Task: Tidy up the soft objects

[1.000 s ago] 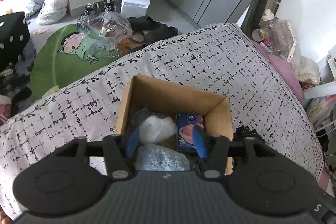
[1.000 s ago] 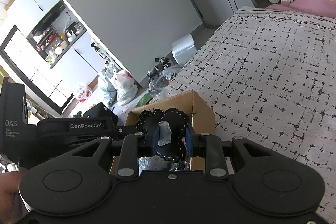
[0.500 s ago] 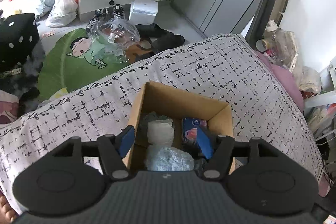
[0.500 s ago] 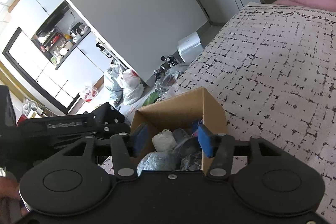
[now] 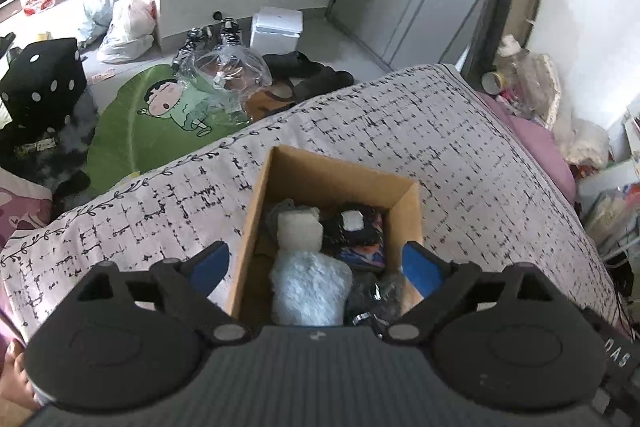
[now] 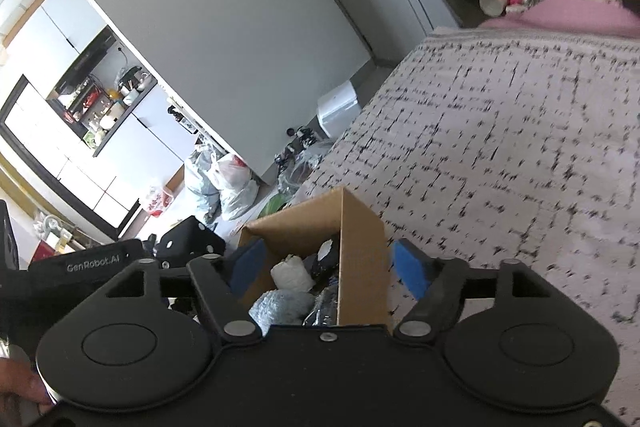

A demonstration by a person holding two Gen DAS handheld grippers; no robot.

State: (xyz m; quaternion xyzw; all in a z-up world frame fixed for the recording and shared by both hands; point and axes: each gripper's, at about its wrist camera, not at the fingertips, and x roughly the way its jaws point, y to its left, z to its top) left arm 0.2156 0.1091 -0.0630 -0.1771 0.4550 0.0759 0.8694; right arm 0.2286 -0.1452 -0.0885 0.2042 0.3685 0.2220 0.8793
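An open cardboard box (image 5: 340,183) stands on the patterned bedspread (image 5: 460,147). It holds a white soft bundle (image 5: 299,231), a fluffy pale piece (image 5: 308,291), a black fabric piece with a white tag (image 5: 354,227) and a blue packet (image 5: 364,255). My left gripper (image 5: 316,267) hovers above the box, its jaws opening wide, gripping nothing. In the right wrist view the box (image 6: 362,259) shows the white bundle (image 6: 291,274) and the black piece (image 6: 326,259). My right gripper (image 6: 328,269) is over the box's near corner, its jaws opening, pads free of any item.
Beyond the bed's far edge the floor holds a green cartoon rug (image 5: 160,115), a black dotted cube cushion (image 5: 44,79), plastic bags (image 5: 124,27), shoes and a white bin (image 5: 276,31). A pink pillow (image 5: 536,143) and bottles crowd the right side. The left gripper's body (image 6: 92,261) sits left of the right one.
The left jaws spread away from the white bundle and the right jaws let the black stitched piece drop into the box. Both grippers rose and drew back.
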